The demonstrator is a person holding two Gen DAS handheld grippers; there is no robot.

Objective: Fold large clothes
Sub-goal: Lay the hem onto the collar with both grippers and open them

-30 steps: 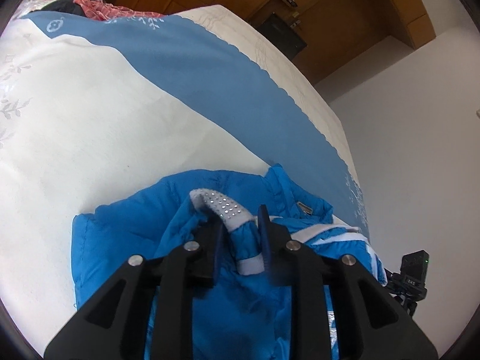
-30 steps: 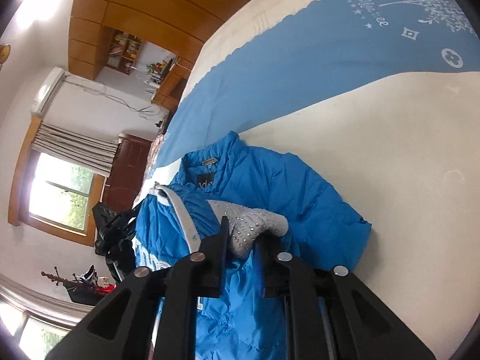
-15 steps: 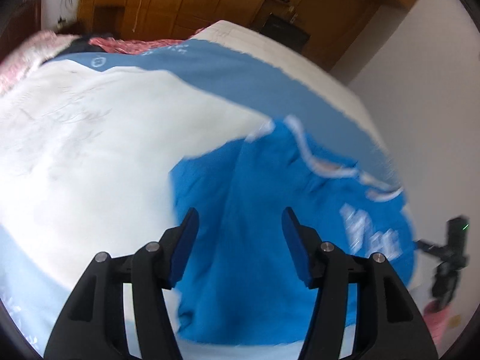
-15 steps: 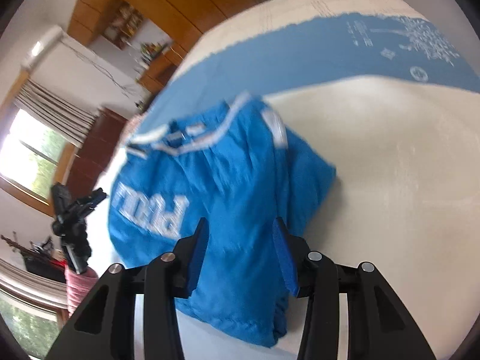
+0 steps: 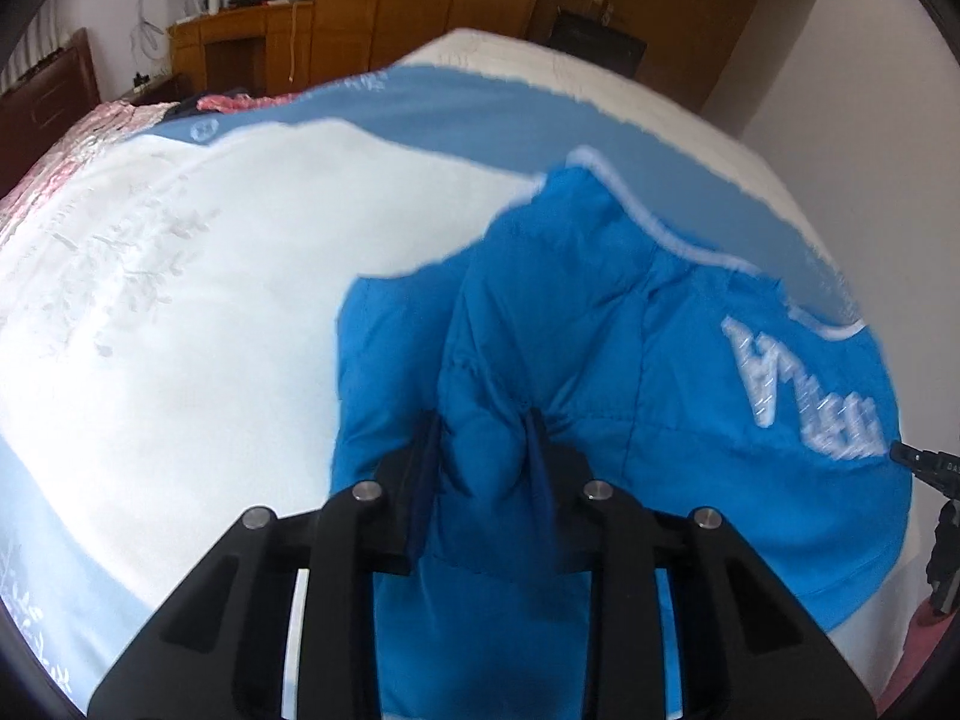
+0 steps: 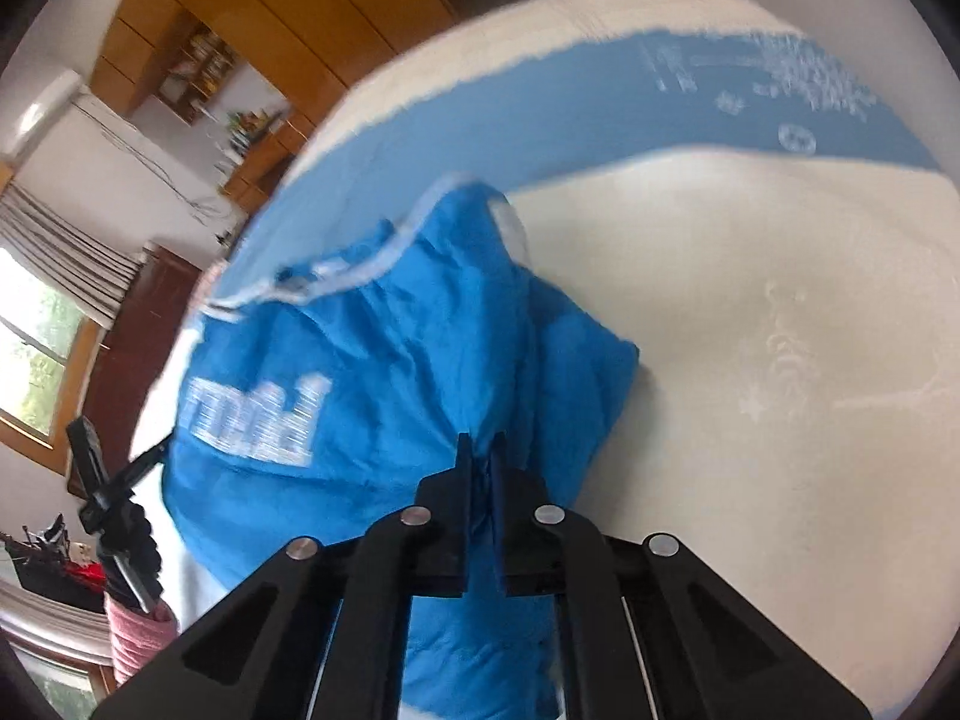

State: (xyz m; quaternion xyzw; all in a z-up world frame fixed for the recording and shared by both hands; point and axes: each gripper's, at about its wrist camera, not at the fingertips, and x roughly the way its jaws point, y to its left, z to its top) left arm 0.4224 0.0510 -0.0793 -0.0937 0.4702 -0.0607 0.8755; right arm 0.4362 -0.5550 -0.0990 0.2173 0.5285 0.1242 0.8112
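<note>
The bed [image 5: 252, 276], covered in one white and pale-blue sheet, filled most of both views. One blue padded jacket [image 5: 630, 360] lay on it, toward the right in the left wrist view and toward the left in the right wrist view, already doubled over, with white lettering facing up and white piping along its far edge.

Two grippers were on it. The left gripper [image 5: 483, 438] had its jaws at a middling gap, pinching a thick bunch of the near fabric. The right gripper [image 6: 480, 456] had its jaws almost together on a thin fold at the near edge.

Judging from this, the step in hand was another fold: both near corners were gripped and the cloth appeared lifted from the sheet. The next move would call for carrying both grips toward the far piped edge together, level, so the layers land square and the puffy filling does not slide.

One small black camera stand [image 6: 108, 498] stood beside the bed.
</note>
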